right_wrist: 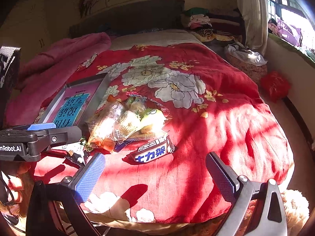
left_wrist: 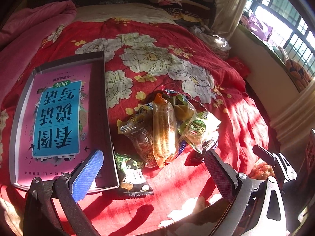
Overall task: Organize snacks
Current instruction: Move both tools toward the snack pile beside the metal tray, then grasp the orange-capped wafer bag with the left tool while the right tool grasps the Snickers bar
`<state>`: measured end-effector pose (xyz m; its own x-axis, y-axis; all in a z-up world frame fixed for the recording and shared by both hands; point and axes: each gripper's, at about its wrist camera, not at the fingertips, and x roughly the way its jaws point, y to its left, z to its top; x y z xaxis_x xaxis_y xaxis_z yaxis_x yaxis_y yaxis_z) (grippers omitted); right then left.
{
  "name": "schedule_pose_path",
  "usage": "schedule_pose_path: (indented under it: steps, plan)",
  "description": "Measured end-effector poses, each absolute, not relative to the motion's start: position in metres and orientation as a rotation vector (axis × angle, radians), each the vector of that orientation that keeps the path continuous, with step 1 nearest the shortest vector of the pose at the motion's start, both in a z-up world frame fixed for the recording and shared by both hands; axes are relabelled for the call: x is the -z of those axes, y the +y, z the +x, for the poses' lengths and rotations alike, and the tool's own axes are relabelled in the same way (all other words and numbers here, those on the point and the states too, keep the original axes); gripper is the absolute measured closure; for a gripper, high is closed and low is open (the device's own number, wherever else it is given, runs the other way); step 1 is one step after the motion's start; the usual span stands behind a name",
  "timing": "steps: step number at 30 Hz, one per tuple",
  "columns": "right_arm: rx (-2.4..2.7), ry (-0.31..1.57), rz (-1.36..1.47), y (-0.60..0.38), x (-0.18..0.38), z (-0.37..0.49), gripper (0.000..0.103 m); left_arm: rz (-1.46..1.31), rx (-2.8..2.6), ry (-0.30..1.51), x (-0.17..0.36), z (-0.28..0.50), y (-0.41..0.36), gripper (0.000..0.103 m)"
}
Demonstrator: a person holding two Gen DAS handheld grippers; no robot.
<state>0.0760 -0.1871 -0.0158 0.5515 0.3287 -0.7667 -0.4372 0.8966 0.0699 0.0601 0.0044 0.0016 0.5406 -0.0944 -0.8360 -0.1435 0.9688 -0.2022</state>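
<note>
Right now the snacks sit in a loose heap of shiny plastic packets (left_wrist: 167, 125) on a red quilt with big white flowers (left_wrist: 157, 63). Just beside the heap, on its left, is a flat grey tray with low walls (left_wrist: 102, 98), and a pink and blue book (left_wrist: 57, 118) lies inside it. A dark packet with green leaves on it (left_wrist: 132, 175) touches the tray's near corner. A brown and white chocolate bar (right_wrist: 153, 151) lies a little apart from the heap, on the near side.

The left gripper (left_wrist: 153, 173) is spread wide and holds nothing. The right gripper (right_wrist: 155, 177) is spread wide too, and it is empty, low over the quilt near the chocolate bar.

What could go wrong? The packets are slippery and piled on each other, so a pinch may drag a neighbour along or let one slide out. The quilt is soft and lumpy, so fingers may snag the cloth. The book fills most of the tray, so packets may slip off it.

There is lots of open quilt on the right. The bed's near edge is close, so the chocolate bar could get pushed off.
</note>
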Motion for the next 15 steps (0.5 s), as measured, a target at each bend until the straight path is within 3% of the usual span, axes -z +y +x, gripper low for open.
schedule_pose_path:
  steps: [6, 11, 15]
  plan:
    - [-0.427, 0.962, -0.111, -0.186, 0.040, 0.095, 0.000, -0.243, 0.002, 1.047, 0.010, 0.086, 0.007, 0.012]
    - [-0.427, 0.991, -0.144, -0.177, 0.054, 0.108, 0.000, -0.249, 0.038, 1.088, 0.021, 0.100, 0.007, 0.033]
    - [-0.433, 0.991, -0.229, -0.162, 0.063, 0.113, 0.000, -0.246, 0.057, 1.093, 0.024, 0.105, 0.005, 0.038]
